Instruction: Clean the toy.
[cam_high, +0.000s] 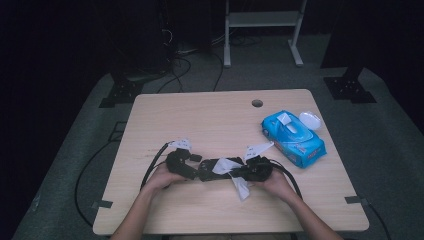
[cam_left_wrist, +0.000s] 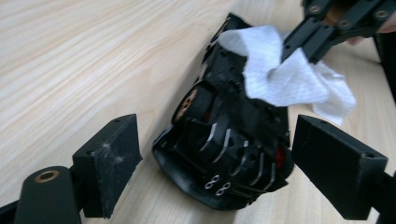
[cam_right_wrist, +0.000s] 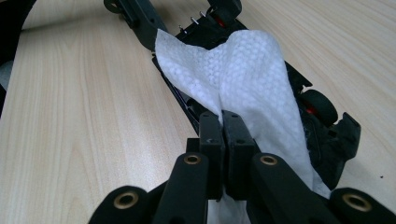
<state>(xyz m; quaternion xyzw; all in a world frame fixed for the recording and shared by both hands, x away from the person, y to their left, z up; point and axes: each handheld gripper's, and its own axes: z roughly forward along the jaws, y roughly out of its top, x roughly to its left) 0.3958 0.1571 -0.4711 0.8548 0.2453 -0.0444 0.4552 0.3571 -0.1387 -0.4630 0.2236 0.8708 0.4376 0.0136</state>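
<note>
A black toy car (cam_high: 210, 170) lies on the wooden table (cam_high: 200, 115) near its front edge. In the left gripper view the car's rear end (cam_left_wrist: 224, 154) sits between the spread jaws of my left gripper (cam_left_wrist: 217, 140). A thin gap shows at the left pad (cam_left_wrist: 112, 158), and the right pad stands right at the car's side. My right gripper (cam_right_wrist: 223, 121) is shut on a white wipe (cam_right_wrist: 233, 65), which drapes over the car's body (cam_right_wrist: 327, 140). In the high view the wipe (cam_high: 227, 165) hangs between the two hands, with the right gripper (cam_high: 242, 172) beside it.
A blue pack of wet wipes (cam_high: 294, 138) lies at the right of the table, its white lid (cam_high: 310, 120) flipped open. A cable hole (cam_high: 257, 103) is near the far edge. Black cables trail from both grippers across the table.
</note>
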